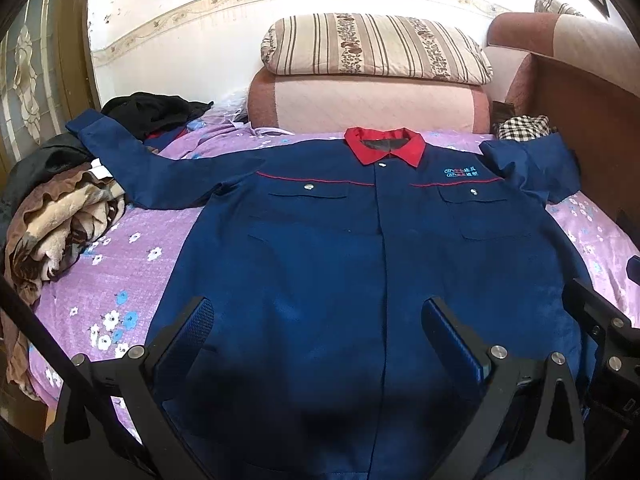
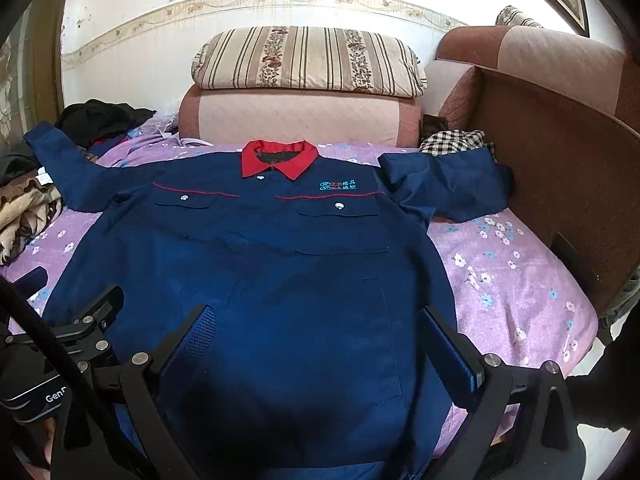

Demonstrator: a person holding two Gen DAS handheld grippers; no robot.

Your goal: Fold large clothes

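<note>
The jacket (image 1: 320,240) lies face up and spread flat on the bed (image 1: 132,280), red collar (image 1: 385,145) at the far end, hem at the near edge under both grippers. Its placket is closed, and both chest pockets show.

The left gripper (image 1: 318,322) hovers over the lower front of the jacket, jaws released and wide apart, with the placket running between them; nothing is gripped. The right gripper (image 2: 320,330) hangs over the lower right part of the front, jaws likewise spread and holding nothing. Whether either pair touches the cloth I cannot tell. The two grippers sit close beside each other: each shows at the edge of the other's view.

One sleeve (image 1: 160,168) stretches out straight to the far left, its cuff lying over a pile of dark clothes (image 1: 156,114) and a brown blanket (image 1: 60,224) that crowd that side of the bed. The other sleeve (image 2: 444,184) is bent back on itself at the far right, just against the wooden bed board (image 2: 560,200) and a checked cloth (image 2: 452,140).

Bare purple sheet shows on both sides of the body, wider at the right. Beyond the collar stand a pink cushion (image 1: 368,100) with a striped pillow (image 1: 376,44) on top.
</note>
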